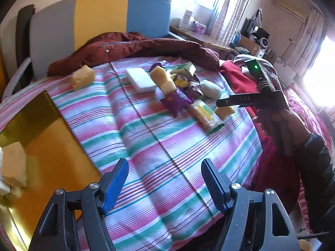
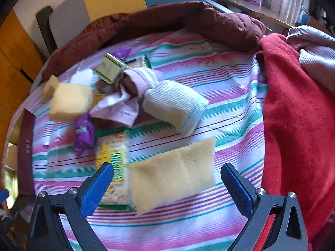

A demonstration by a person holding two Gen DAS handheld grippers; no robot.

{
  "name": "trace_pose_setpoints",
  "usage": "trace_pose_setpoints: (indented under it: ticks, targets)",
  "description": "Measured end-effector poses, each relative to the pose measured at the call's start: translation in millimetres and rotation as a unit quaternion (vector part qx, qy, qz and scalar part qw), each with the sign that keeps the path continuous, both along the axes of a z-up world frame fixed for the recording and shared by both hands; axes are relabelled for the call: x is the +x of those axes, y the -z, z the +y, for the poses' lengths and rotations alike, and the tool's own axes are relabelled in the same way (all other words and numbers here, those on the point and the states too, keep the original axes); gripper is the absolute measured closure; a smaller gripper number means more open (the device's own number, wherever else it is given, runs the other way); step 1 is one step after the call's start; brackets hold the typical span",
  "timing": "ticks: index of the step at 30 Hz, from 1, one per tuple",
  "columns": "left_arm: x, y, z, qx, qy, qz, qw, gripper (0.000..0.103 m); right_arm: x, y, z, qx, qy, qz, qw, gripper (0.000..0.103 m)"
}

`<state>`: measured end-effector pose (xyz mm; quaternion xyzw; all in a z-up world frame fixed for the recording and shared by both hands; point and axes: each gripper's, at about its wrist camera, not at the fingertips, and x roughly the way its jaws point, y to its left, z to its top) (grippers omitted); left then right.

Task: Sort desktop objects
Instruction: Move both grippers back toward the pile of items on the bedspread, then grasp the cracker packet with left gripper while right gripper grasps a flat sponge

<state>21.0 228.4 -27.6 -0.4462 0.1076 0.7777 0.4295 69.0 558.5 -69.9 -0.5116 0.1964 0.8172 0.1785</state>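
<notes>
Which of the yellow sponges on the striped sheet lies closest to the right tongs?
The flat yellow sponge right in front of the open right tongs, beside the green snack packet. The chunkier sponge lies farther back, left of the rolled socks.

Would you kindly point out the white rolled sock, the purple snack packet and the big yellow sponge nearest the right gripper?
white rolled sock (image 2: 175,106), right wrist view, middle of the roll.
purple snack packet (image 2: 83,135), right wrist view, centre of the wrapper.
yellow sponge (image 2: 173,173), right wrist view, middle of its top face.
</notes>
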Motion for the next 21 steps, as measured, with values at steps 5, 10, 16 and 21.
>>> trace_pose_setpoints:
  ticks: [5, 10, 16, 21]
  targets:
    - [-4.6, 8.5, 27.3, -0.004, 0.016, -0.027, 0.9995, 0.030, 6.7, 4.1, 9.4, -0.013, 0.027, 0.028, 0.999, 0.008]
    - [-6.7, 26.6, 70.4, -0.019, 0.038, -0.061, 0.9973, 0.030, 13.1, -2.8, 14.1, -0.012, 0.041, 0.045, 0.998, 0.028]
    - [-15.3, 43.5, 122.9, -0.023, 0.031, -0.110, 0.9932, 0.032, 13.5, -5.5, 20.3, -0.034, 0.046, 0.063, 0.996, 0.006]
    - [-23.2, 50.2, 158.7, -0.026, 0.010, -0.122, 0.9921, 0.032, 12.5, -8.5, 21.0, -0.041, 0.045, 0.076, 0.995, 0.002]
